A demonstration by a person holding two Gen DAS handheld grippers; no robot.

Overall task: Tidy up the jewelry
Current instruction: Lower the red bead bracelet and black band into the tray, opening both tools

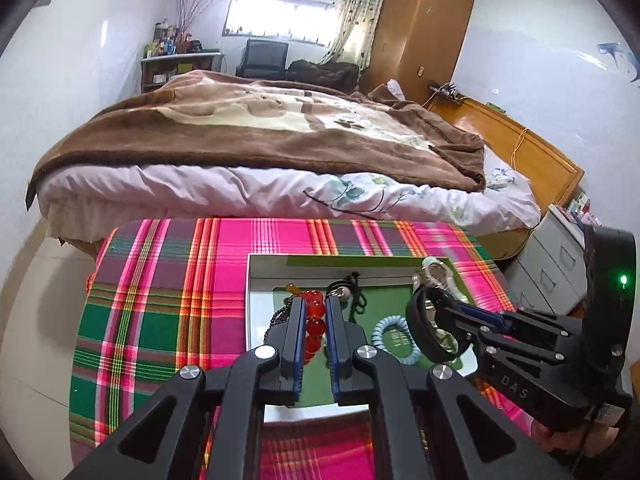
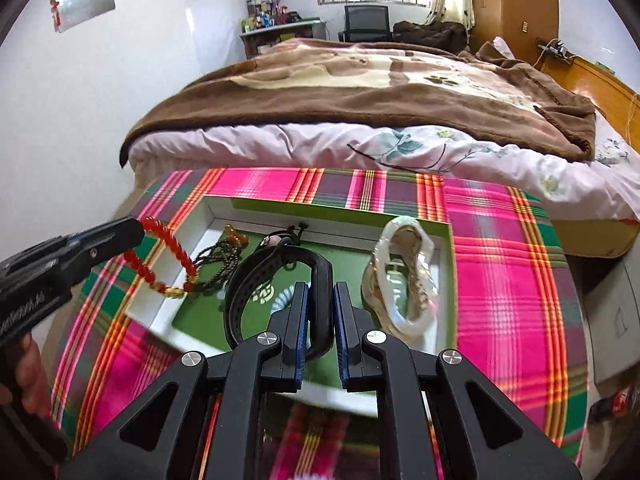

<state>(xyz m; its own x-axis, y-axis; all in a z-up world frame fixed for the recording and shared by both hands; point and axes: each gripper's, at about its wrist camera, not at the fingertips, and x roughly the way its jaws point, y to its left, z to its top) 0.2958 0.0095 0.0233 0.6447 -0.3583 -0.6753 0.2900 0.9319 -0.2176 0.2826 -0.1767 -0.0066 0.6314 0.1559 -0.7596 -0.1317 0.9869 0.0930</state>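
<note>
The left gripper [image 1: 313, 322] is clamped on a red bead bracelet [image 2: 172, 258] and the right gripper [image 2: 320, 304] on a black band [image 2: 276, 276] above the green tray [image 2: 450, 264], which already holds several pieces, so both seem not yet placed.

Beyond your desk's far edge: bed [image 1: 280, 184] with brown blanket [image 1: 240, 128]; wooden wardrobe [image 1: 420, 28]; curtained window [image 1: 280, 12]; television [image 1: 267, 54]; cluttered shelf [image 1: 176, 60]. White drawer unit [image 1: 552, 256] off your desk's right edge.

Left claw [image 1: 313, 312] and right claw [image 2: 321, 300] both angled downward, side by side; jaws pinched nearly together
</note>
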